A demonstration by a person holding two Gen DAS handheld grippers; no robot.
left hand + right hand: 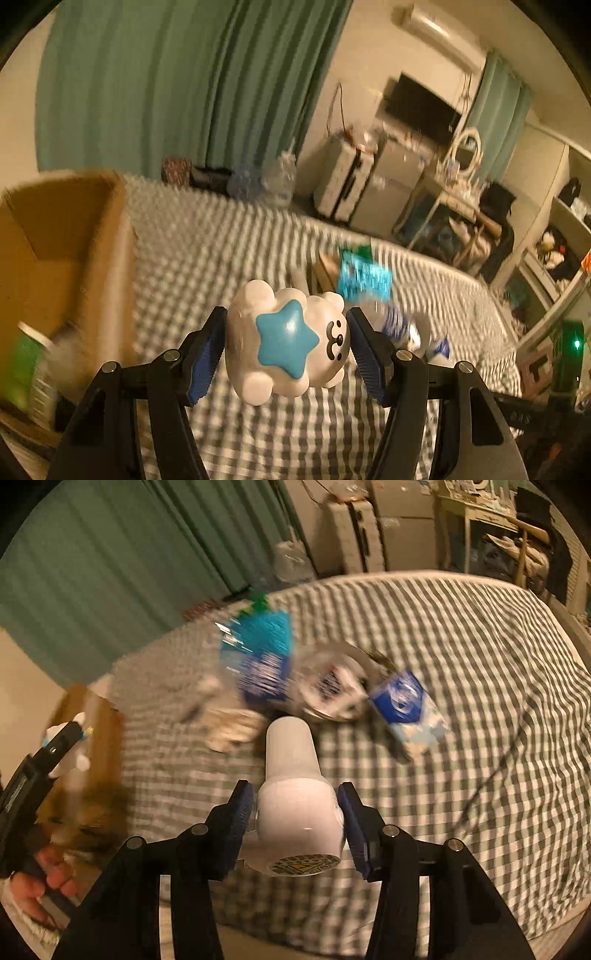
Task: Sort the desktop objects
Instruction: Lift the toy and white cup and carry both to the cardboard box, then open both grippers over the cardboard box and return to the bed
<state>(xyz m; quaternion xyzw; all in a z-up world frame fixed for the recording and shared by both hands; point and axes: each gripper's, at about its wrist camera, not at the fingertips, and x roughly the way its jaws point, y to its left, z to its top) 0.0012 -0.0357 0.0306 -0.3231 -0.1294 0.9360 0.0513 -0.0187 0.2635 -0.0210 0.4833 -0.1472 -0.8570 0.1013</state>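
Checked bedspread (236, 229) is lying under us; we are gripping the bear figurine (288, 345) in our left gripper (286, 350) (pads pressing), cardboard box (62, 240) nearest it, at ten o'clock; right gripper (295, 819) is bracketing the white bottle (295, 797), contact unclear.

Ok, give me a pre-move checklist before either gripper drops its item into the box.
1. Left gripper pads against white bear toy: ok.
2. Right gripper pads pressing white bottle: cannot tell, slight gaps show.
3. Cardboard box open on top: ok.
4. Room left in box: cannot tell, blurred.
5. Items remaining on checked cloth: blue carton remains, not ok.
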